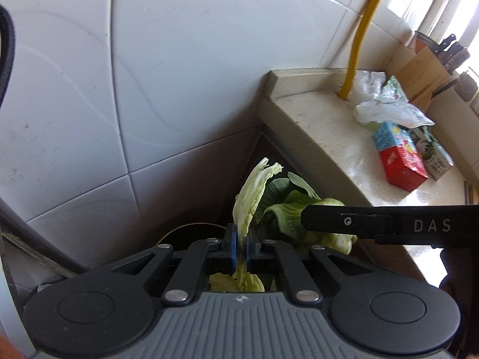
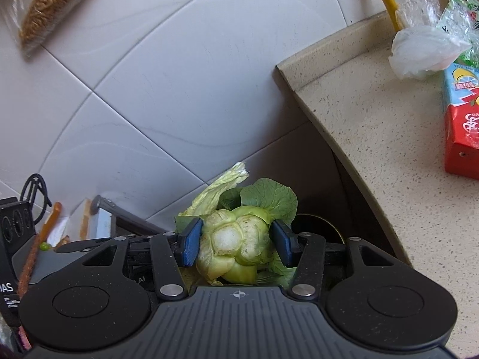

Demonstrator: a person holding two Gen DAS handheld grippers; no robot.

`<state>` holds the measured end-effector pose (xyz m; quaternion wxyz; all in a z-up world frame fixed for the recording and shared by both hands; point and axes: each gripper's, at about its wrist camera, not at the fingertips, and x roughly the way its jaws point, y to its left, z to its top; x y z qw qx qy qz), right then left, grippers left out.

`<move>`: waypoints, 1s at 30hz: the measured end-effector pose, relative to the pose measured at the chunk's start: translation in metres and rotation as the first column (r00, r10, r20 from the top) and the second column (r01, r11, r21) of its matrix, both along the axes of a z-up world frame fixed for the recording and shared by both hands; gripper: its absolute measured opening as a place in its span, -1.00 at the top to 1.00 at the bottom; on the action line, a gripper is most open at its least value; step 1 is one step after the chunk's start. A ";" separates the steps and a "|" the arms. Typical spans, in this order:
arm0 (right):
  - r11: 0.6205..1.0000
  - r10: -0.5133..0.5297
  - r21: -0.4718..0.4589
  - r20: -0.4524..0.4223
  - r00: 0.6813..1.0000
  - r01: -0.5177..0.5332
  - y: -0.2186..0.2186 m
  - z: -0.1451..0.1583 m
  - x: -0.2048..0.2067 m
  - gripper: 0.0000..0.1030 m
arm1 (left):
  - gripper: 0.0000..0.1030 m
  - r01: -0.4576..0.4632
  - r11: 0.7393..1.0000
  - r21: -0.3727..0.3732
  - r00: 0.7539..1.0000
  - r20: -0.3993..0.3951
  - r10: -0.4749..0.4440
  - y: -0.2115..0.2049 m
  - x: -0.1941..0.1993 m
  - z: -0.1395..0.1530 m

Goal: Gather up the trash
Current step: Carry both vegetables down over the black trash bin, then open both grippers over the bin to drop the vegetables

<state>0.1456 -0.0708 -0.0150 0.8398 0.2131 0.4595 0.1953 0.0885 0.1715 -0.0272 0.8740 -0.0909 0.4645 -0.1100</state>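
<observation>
The left gripper has its jaws pinched tight on a pale cabbage leaf; the right gripper, jaws half open, clamps a vegetable stump beside the counter.

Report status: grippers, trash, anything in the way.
Left gripper shut on cabbage leaf. Right gripper shut on bok choy stump. Both beside counter, nothing blocking.

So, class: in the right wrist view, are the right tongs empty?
No: the right tongs are shut on a vegetable stump, its cut base facing the camera between the blue pads.
</observation>
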 end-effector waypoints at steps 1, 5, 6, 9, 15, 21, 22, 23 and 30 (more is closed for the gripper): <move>1.000 -0.004 -0.009 -0.003 1.000 0.003 0.001 -0.002 0.002 -0.13 | 0.92 -0.001 1.000 0.009 1.000 -0.005 0.001 0.000 0.002 -0.003; 1.000 -0.010 -0.029 -0.025 1.000 0.010 0.004 -0.012 0.006 -0.13 | 0.80 -0.006 1.000 0.028 0.999 -0.051 0.007 0.003 0.008 -0.017; 0.999 -0.012 -0.032 -0.031 0.999 0.011 0.006 -0.014 0.008 -0.14 | 0.80 -0.014 0.999 0.045 0.998 -0.062 0.017 0.004 0.009 -0.021; 0.999 -0.007 -0.044 -0.045 0.999 0.005 0.011 -0.023 0.015 -0.17 | 0.80 -0.030 0.998 0.057 0.997 -0.069 0.034 0.007 0.010 -0.024; 0.998 -0.035 -0.061 -0.059 0.998 0.031 0.009 -0.029 0.012 -0.18 | 0.73 -0.012 0.999 0.038 0.997 -0.075 0.015 0.008 0.009 -0.026; 0.996 -0.070 -0.059 -0.044 0.997 0.067 -0.008 -0.022 -0.010 -0.23 | 0.71 0.042 0.999 -0.004 0.997 -0.068 -0.042 0.001 0.006 -0.022; 0.995 -0.077 -0.060 -0.037 0.996 0.074 -0.012 -0.020 -0.014 -0.23 | 0.71 0.058 0.998 -0.005 0.996 -0.065 -0.058 -0.004 0.004 -0.019; 0.995 -0.085 -0.062 -0.030 0.996 0.083 -0.017 -0.017 -0.019 -0.24 | 0.71 0.075 0.997 -0.003 0.995 -0.058 -0.075 -0.011 0.003 -0.015; 0.982 -0.167 -0.074 0.061 0.984 0.171 -0.072 0.014 -0.053 -0.35 | 0.42 0.201 0.980 0.004 0.979 0.022 -0.201 -0.083 -0.001 0.027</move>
